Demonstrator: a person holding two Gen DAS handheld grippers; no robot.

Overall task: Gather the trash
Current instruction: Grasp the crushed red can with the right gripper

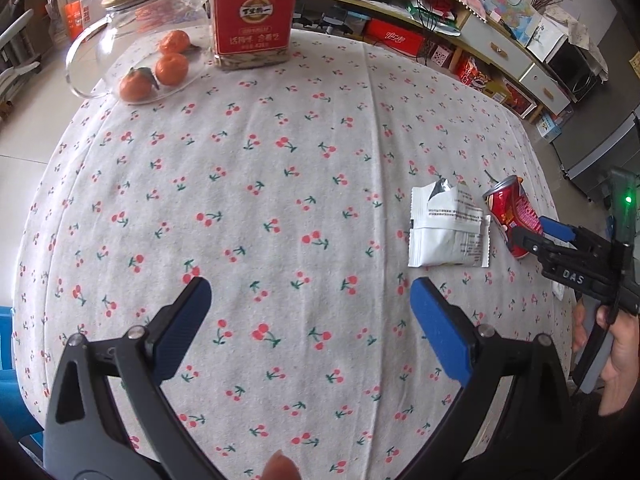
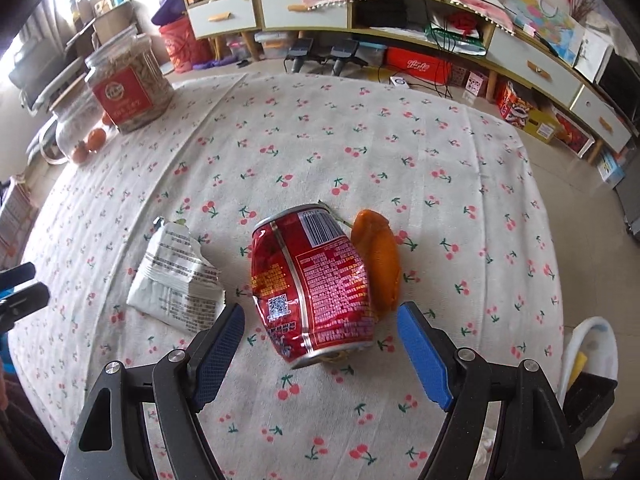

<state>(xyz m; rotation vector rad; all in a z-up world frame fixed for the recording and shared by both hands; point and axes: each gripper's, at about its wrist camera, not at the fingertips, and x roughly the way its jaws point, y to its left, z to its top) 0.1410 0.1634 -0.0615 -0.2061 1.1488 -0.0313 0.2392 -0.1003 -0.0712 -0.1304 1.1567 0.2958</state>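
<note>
Right gripper (image 2: 320, 344) hangs over the cherry-print tablecloth (image 2: 440, 152), jaws spread wide, nothing pinched; the dented red can (image 2: 312, 284) lies on its side just past the blue pads (image 2: 420, 356), its lower end between them, no contact that I can make out. Touching the can at 2 o'clock, one orange peel (image 2: 378, 256), partly hidden behind it. At 9 o'clock of the can, one torn white wrapper (image 2: 176, 280), lying flat.

Left gripper (image 1: 310, 320) is also wide open above bare cloth, well apart from the trash, which sits off at its 3 o'clock. A hand (image 1: 616, 356) at the frame edge is cut off.

Farther back, 11 o'clock: one clear jar (image 1: 253, 12) with a red label, one glass pitcher (image 1: 136, 28) with a wooden lid, three tangerines (image 1: 172, 68) on a glass plate; label text unreadable. Beyond the table, low cabinets (image 2: 320, 4) and cluttered shelves line the wall. At the right edge, a white bin (image 2: 592, 344), mostly cut off.
</note>
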